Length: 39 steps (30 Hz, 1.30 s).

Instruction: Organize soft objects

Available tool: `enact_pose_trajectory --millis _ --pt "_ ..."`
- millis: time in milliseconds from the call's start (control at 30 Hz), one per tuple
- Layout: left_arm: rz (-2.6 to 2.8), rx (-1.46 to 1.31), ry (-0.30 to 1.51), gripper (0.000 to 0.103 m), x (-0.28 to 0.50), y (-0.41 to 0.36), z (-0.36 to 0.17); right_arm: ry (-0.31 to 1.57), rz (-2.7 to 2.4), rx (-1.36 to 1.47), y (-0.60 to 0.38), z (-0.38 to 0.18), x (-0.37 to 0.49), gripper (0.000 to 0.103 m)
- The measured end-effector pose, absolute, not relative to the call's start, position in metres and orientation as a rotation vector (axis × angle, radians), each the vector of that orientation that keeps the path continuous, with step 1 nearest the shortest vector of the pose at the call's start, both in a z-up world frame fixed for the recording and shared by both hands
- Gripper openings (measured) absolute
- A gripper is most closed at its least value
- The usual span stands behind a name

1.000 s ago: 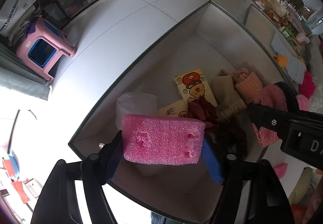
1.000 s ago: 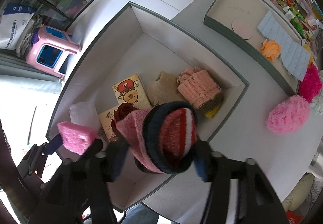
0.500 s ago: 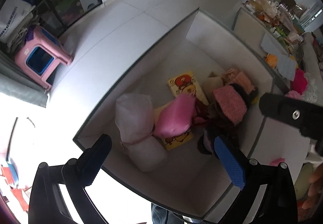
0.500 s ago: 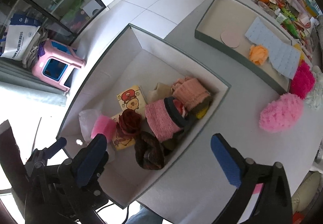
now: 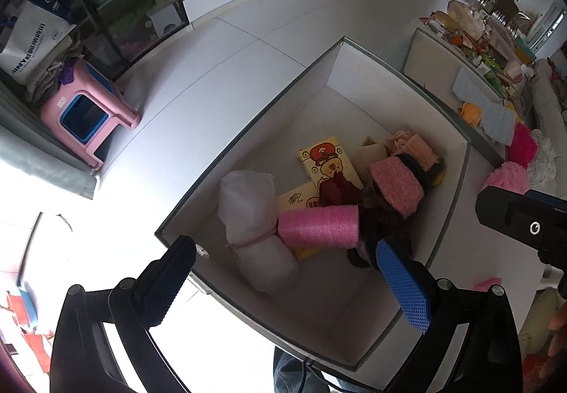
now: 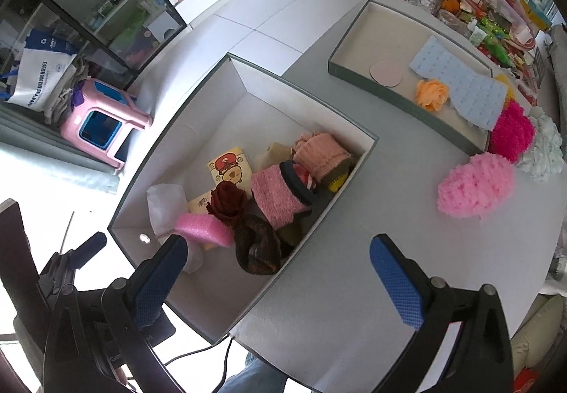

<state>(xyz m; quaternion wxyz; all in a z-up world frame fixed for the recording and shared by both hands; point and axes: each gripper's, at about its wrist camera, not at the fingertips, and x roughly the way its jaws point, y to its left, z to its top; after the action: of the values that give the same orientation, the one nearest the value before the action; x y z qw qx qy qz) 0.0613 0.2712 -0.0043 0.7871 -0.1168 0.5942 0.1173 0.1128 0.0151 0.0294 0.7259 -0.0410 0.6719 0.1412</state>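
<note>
Left gripper (image 5: 290, 272) — fingers spread wide, nothing between the blue pads (image 5: 404, 283). Right gripper (image 6: 280, 272) — likewise spread wide apart, nothing between its fingers (image 6: 397, 283).

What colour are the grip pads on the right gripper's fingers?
Blue, with a fine textured pattern, on black fingers. The right wrist view shows them best.

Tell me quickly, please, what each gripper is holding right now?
Left gripper: open, holding nothing; it hangs above the box.
Right gripper: open, holding nothing; it too hangs above the box.
</note>
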Motion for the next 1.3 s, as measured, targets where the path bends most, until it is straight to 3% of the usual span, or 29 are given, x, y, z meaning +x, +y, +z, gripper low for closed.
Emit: enact_pose_trajectory --millis 1300 --pt "0.245 -0.122 1.301 0.102 0.047 0.248 0.010 1.481 0.321 -0.123 0.008 0.039 0.089 0.103"
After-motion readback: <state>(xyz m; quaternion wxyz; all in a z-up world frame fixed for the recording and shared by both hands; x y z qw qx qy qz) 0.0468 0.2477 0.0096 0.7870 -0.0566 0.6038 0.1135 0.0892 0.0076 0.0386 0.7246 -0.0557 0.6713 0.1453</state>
